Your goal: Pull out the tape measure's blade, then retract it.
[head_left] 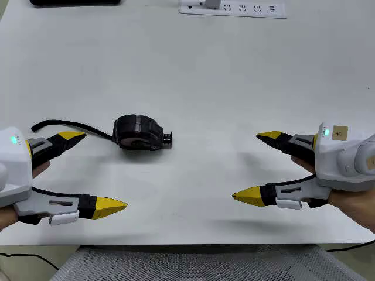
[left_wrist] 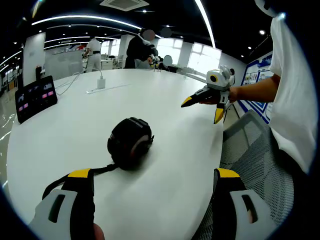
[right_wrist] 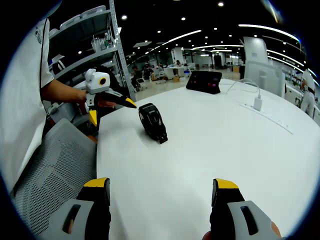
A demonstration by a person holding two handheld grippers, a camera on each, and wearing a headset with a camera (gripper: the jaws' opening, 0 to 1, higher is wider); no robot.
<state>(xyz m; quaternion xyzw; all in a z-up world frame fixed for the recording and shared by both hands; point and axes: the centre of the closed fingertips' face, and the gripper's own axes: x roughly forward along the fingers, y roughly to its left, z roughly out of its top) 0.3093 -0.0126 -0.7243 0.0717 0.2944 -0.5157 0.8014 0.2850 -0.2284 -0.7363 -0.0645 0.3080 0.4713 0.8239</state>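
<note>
the tape measure (head_left: pixel 139 133) lies left of centre. left gripper (head_left: pixel 104 170) lower left, right gripper (head_left: pixel 245 167) lower right, both with jaws apart.

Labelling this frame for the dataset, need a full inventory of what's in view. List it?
tape measure: 1, black, left of centre on the table, blade in
strap: 1, black, running from the tape measure towards the left gripper
table: 1, white
power strip: 1, white, far edge of the table
tablet: 1, dark, propped up at the table's far side
chair: 1, grey mesh, at the near edge
people: at least 2, standing beyond the table
left gripper: 1, white body, black fingers with yellow tips, open, holding nothing
right gripper: 1, same colours, open, holding nothing
</note>
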